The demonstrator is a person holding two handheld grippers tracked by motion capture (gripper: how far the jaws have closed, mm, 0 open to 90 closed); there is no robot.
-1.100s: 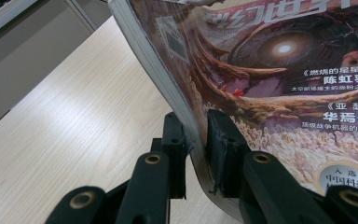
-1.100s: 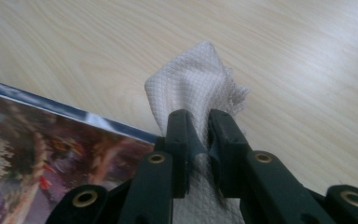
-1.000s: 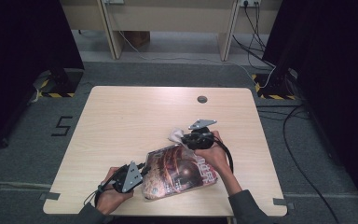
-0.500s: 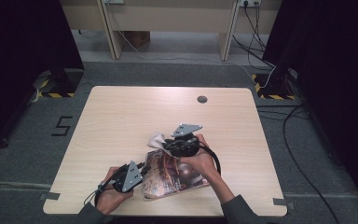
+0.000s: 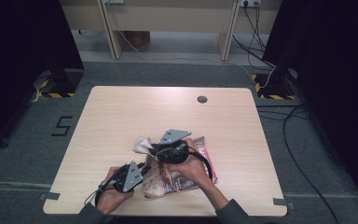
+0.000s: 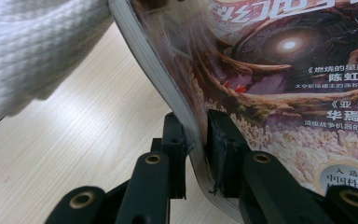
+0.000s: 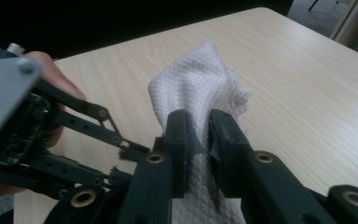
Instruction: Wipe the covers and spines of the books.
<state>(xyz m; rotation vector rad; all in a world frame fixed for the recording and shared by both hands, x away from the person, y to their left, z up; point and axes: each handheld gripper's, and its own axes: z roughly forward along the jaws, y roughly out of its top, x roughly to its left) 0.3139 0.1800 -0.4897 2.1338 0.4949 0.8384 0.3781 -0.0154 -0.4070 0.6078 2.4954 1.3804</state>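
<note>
A glossy magazine with a reddish-brown cover lies near the table's front edge. My left gripper is shut on the magazine's left edge, with the pages bending between its jaws. My right gripper is shut on a white waffle-weave cloth and holds it over the magazine's upper left corner. The cloth hangs just past the magazine's edge in the left gripper view. The left gripper lies close below the cloth in the right gripper view.
The light wooden table has a round cable hole near its far edge. Dark curtains stand at both sides. Cables run over the grey floor on the right.
My right gripper has carried the cloth leftward across the magazine, from its right side to its upper left corner. The left gripper has stayed clamped on the magazine's edge.
</note>
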